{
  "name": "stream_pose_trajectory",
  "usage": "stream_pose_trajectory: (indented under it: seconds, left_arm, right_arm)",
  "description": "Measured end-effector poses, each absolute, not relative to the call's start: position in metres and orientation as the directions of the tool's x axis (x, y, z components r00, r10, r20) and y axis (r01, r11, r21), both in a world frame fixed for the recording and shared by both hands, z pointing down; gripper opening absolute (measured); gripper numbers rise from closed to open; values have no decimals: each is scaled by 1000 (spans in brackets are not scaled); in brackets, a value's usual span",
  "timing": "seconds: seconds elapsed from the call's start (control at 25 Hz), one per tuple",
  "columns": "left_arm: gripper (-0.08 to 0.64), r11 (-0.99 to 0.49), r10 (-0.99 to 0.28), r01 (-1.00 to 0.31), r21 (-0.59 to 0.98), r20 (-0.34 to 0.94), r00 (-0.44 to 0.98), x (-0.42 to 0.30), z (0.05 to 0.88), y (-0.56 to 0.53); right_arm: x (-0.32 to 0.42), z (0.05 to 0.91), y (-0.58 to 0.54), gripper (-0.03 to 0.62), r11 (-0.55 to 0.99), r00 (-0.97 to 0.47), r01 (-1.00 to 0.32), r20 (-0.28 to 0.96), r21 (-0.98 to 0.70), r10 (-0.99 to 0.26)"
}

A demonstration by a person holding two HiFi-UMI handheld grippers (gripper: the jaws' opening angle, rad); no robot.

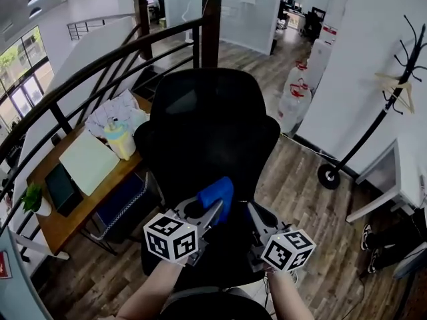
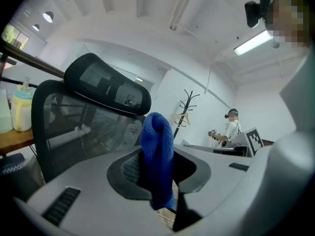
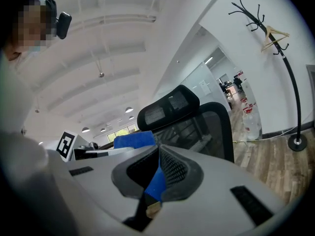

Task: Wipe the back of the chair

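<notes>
Left hand-held gripper (image 2: 158, 178) and right hand-held gripper (image 3: 158, 177) both clamp the cloth (image 1: 217, 193); best press it flat against the chair back (image 1: 207, 122).

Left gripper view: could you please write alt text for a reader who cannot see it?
The left gripper is shut on a blue cloth that stands up between its grey jaws. Behind it is a black mesh chair with a headrest, and farther off a coat stand.
</notes>
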State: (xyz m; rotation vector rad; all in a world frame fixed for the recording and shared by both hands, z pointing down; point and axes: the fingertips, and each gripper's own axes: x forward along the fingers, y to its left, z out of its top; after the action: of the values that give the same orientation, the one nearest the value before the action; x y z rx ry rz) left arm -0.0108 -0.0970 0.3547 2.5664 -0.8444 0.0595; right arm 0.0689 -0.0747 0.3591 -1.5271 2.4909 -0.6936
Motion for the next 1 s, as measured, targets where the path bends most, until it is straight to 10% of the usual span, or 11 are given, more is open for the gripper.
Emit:
stream_pose_trajectory:
  seconds: [1.0]
  left_arm:
    - [103, -785, -592, -592, 181, 62, 803, 39, 244, -212]
  right_arm:
    - [97, 282, -178, 32, 500, -539, -763, -23, -411, -842]
